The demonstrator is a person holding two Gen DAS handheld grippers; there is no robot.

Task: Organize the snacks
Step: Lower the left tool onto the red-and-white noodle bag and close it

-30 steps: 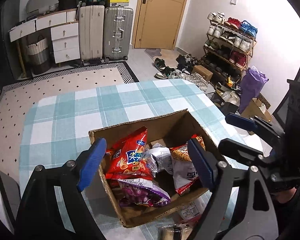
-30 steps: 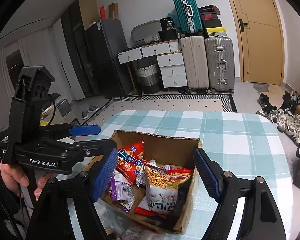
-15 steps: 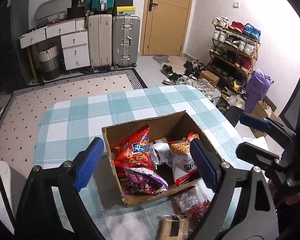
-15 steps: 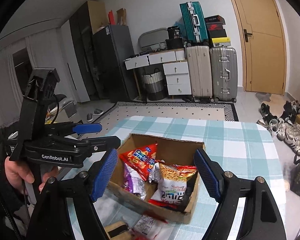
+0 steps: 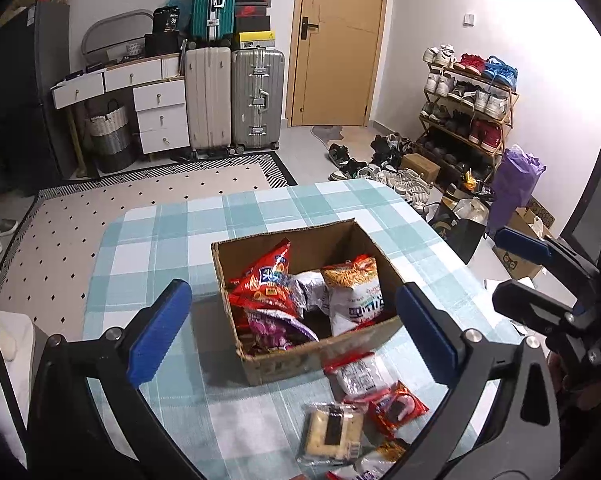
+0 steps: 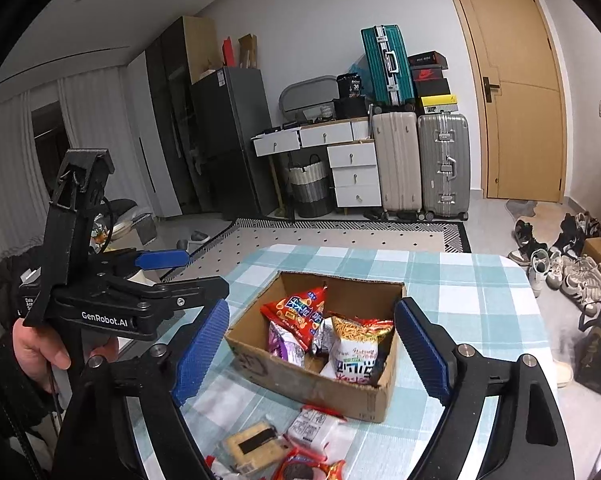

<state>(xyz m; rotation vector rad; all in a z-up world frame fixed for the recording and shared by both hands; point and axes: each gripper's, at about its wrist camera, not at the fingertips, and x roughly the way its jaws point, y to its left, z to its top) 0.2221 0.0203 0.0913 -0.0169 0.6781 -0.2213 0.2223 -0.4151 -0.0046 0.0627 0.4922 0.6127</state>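
- Left gripper (image 5: 288, 332) and right gripper (image 6: 312, 352) both hang released and empty above the table; their jaws have just been opening, nothing between them
- The cardboard box (image 5: 312, 356) sits mid-table on the checked tablecloth (image 5: 172, 232), already holding a red chip bag (image 5: 264, 280) and a noodle-snack bag (image 5: 352, 292)
- Loose packets lie just in front of the box: a cracker pack (image 5: 332, 432), a red cookie packet (image 5: 396, 404)
- Risk: slick wrappers could slip from the pads, or a careless reach could shove the light box
- The packets look near the table's front edge; open cloth left and behind gives room
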